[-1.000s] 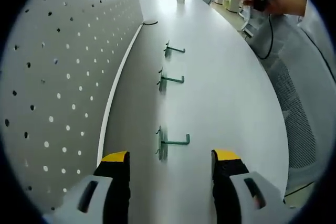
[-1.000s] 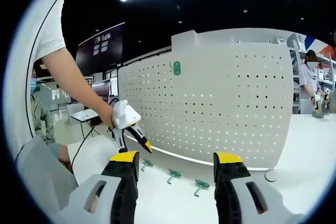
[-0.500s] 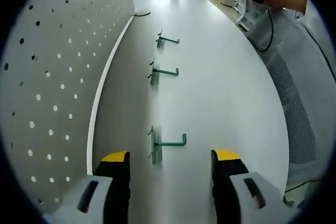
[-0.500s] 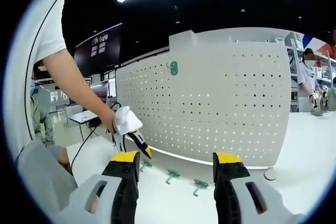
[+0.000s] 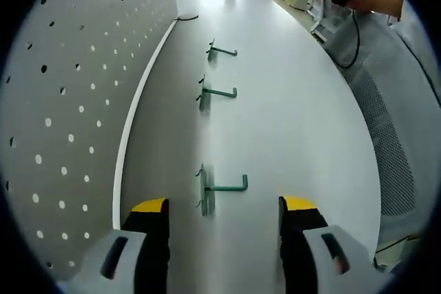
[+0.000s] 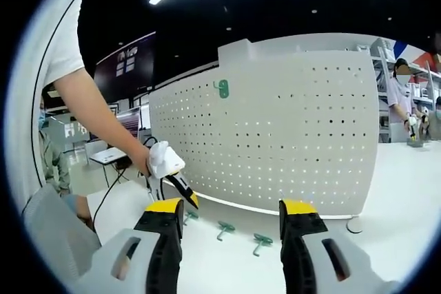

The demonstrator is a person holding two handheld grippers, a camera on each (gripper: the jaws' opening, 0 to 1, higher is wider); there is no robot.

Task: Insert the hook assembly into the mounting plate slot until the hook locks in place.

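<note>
Three green hooks (image 5: 222, 186) flat on table, beside pegboard (image 5: 62, 80).

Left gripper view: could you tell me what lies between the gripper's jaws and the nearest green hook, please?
Only bare white table. The nearest green hook lies just ahead of the open left gripper, untouched.

Open white table (image 5: 303, 122) right of three green hooks (image 5: 222, 186), pegboard (image 5: 69, 101) walling left, seemingly close
</note>
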